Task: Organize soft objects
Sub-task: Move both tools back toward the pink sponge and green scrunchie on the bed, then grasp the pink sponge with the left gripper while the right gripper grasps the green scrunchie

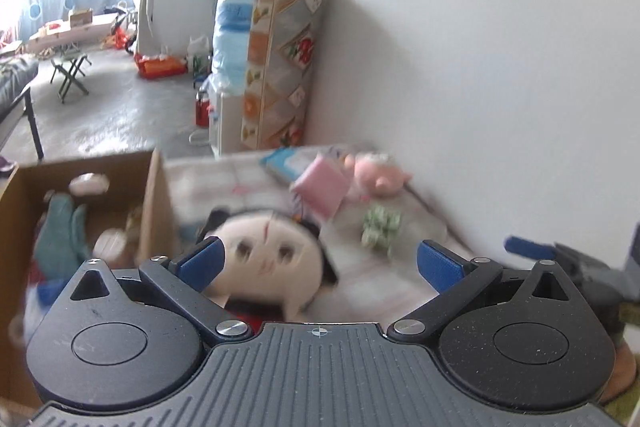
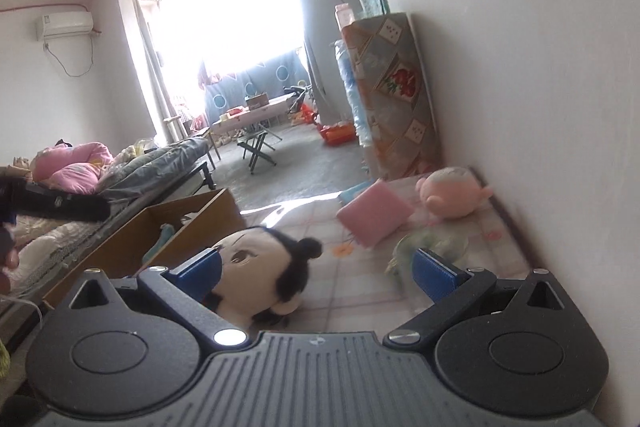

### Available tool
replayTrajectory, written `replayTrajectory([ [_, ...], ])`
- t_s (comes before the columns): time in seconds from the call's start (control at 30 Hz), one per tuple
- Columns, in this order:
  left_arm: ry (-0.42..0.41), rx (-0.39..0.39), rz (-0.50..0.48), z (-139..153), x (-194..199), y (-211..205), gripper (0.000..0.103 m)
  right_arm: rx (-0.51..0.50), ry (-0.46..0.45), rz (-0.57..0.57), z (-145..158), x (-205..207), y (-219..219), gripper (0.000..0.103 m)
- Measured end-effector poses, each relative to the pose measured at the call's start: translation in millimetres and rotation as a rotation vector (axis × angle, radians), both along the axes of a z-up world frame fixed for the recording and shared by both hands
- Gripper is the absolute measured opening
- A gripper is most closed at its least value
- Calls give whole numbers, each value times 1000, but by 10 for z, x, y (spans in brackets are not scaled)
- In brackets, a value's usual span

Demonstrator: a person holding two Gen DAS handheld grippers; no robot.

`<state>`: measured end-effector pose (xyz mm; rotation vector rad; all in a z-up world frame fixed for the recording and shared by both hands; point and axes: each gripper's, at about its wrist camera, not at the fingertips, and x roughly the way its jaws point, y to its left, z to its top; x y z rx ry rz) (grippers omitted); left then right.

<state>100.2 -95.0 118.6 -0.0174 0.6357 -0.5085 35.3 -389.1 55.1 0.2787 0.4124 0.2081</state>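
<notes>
- Nearest your two grippers, on the patterned mat (image 2: 360,291): one doll-head plush (image 2: 260,267), cream face, black hair with a side bun. It looks light and squashy; I'd judge the rounded head compresses a good deal, so take it across the middle of the face or by the bun.
- Left gripper (image 1: 320,263): fingers spread wide, nothing between the pads; the doll-head plush sits just ahead of the left-hand finger, not gripped.
- Right gripper (image 2: 318,271): fingers likewise spread wide and empty, with the same plush beside its left-hand finger.
- To the left, just beside the plush: one cardboard box (image 1: 156,195), open at the top. It already holds a teal soft toy (image 1: 60,231) and a few pale items too blurred to count.
- Mid-mat: one small green plush (image 1: 380,227), blurred; likely floppy, so pinch the bulk of its body.
- Further on: one pink cushion block (image 2: 374,217), standing tilted on an edge. It is probably springy foam; grip across its thin sides.
- Farthest, by the wall: one pink round plush (image 2: 454,193), soft and bulky. Take it at a limb or ear.
- Count still on the mat: four soft objects.
</notes>
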Motion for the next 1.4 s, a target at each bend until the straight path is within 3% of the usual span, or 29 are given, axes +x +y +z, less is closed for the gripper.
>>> replayTrajectory([
  [0.13,9,-2,-14,72,449,-396,103,-32,-6,9,97,248,-234,103],
  [0.3,161,52,-40,-124,1266,-988,103,-50,72,38,123,855,-452,103],
  [0.37,233,76,0,-277,1602,-1186,103,-38,128,51,92,1156,-547,103],
  [0.67,456,141,11,-943,2718,-1687,103,-24,464,140,-386,2438,-709,103],
  [1.0,533,234,-27,-1337,3150,-1930,98,-48,717,274,-851,3016,-537,103],
  [1.1,553,241,-22,-1396,3193,-1925,87,-81,782,314,-930,3108,-436,103],
  [1.17,566,254,-23,-1440,3225,-1935,71,-113,817,327,-973,3154,-361,102],
  [1.33,596,231,-12,-1498,3279,-1880,63,-223,849,345,-1032,3171,-201,93],
  [1.4,586,222,-15,-1481,3274,-1865,59,-263,855,340,-1047,3155,-164,82],
])
